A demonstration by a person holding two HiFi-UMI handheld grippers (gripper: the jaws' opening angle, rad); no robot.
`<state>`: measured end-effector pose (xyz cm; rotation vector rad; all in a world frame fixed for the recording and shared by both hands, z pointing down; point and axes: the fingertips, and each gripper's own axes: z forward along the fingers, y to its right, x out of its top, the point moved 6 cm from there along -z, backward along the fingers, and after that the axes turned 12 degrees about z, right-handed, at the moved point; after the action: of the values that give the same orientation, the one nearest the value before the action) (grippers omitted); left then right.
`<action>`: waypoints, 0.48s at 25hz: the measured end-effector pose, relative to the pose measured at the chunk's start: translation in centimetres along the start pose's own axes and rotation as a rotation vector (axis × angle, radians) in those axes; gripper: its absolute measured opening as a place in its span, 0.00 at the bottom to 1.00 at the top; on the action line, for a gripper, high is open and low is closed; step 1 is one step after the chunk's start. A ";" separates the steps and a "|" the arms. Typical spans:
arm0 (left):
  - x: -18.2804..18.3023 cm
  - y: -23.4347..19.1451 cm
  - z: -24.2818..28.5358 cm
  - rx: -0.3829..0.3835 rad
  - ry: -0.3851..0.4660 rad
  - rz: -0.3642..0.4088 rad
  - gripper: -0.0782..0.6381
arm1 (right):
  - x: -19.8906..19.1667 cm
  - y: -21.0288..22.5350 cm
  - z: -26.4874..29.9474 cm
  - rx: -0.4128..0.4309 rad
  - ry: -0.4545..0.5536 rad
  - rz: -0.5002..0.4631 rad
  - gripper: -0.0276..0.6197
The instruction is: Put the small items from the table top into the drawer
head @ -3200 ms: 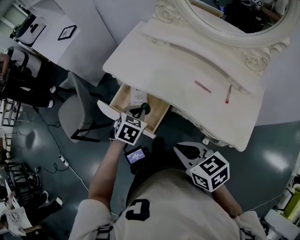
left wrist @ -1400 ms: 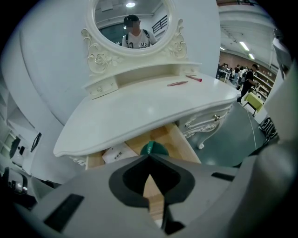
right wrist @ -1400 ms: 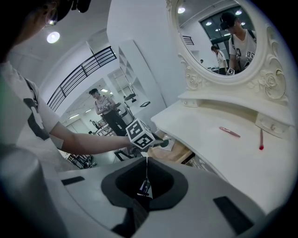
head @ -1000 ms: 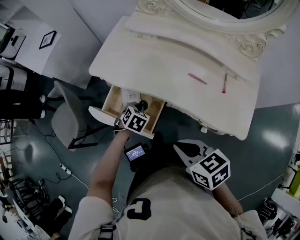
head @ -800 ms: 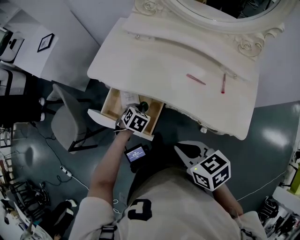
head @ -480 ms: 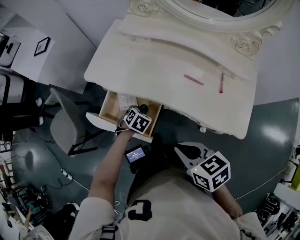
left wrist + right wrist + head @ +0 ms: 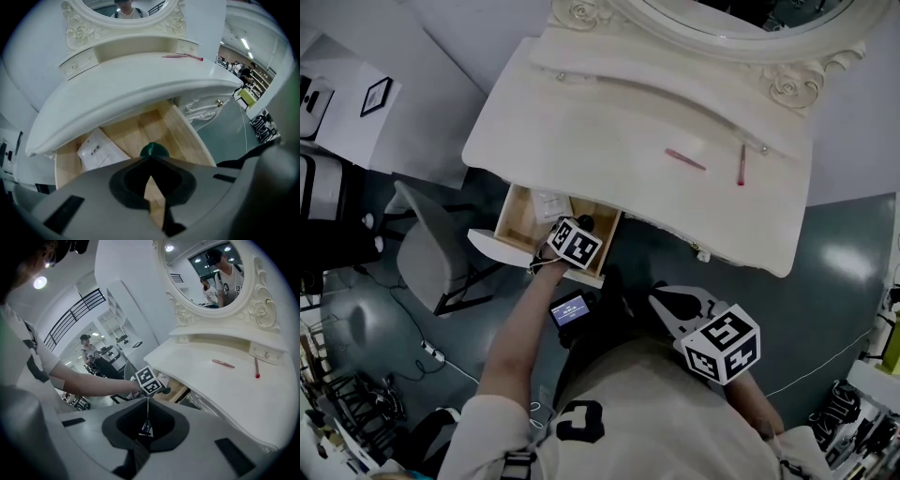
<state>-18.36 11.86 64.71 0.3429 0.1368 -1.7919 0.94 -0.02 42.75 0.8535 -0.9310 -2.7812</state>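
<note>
The wooden drawer [image 7: 516,208] under the white dressing table [image 7: 609,122] stands pulled out. My left gripper [image 7: 581,230] points steeply down into it, shut on a dark green round item [image 7: 153,150] at its tips, also seen from above [image 7: 586,222]. A white packet [image 7: 97,151] lies on the drawer floor to the left. Two thin red sticks [image 7: 685,160] [image 7: 741,169] lie on the table top, far from both grippers. My right gripper [image 7: 677,302] hangs below the table's front edge near my body, jaws together with nothing between them [image 7: 147,404].
An oval mirror [image 7: 722,19] in a carved frame rises at the table's back. A grey chair [image 7: 427,253] stands left of the drawer. The table's front edge overhangs the drawer [image 7: 140,98]. A small screen [image 7: 572,310] sits at my waist. People stand in the background [image 7: 89,352].
My left gripper has sunk lower into the drawer with the green item still at its tips. The right gripper has stayed where it was.
</note>
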 end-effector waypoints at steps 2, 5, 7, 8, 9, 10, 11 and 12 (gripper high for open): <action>-0.3 0.0 0.3 -0.010 -0.007 -0.011 0.19 | -0.1 0.1 0.0 -0.004 -0.002 0.006 0.09; -0.3 0.2 0.7 -0.025 -0.012 -0.018 0.19 | -0.1 0.3 0.0 -0.011 -0.003 0.012 0.09; -0.4 0.3 1.0 -0.038 -0.018 -0.026 0.19 | -0.1 0.3 0.0 -0.014 -0.004 0.012 0.09; -0.5 0.3 1.2 -0.049 -0.023 -0.038 0.19 | -0.1 0.3 0.0 -0.015 -0.005 0.011 0.09; -0.6 0.4 1.4 -0.062 -0.029 -0.054 0.19 | -0.2 0.3 0.0 -0.017 -0.006 0.011 0.09; -0.6 0.4 1.6 -0.076 -0.034 -0.072 0.19 | -0.2 0.3 0.0 -0.019 -0.007 0.011 0.09; -0.7 0.5 1.8 -0.088 -0.037 -0.087 0.19 | -0.3 0.3 0.0 -0.022 -0.006 0.011 0.09; -0.6 0.6 1.9 -0.096 -0.038 -0.097 0.19 | -0.4 0.3 -0.1 -0.025 -0.004 0.013 0.09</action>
<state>-17.99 11.80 66.75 0.2364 0.2151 -1.8793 1.27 -0.25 43.03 0.8352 -0.8975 -2.7788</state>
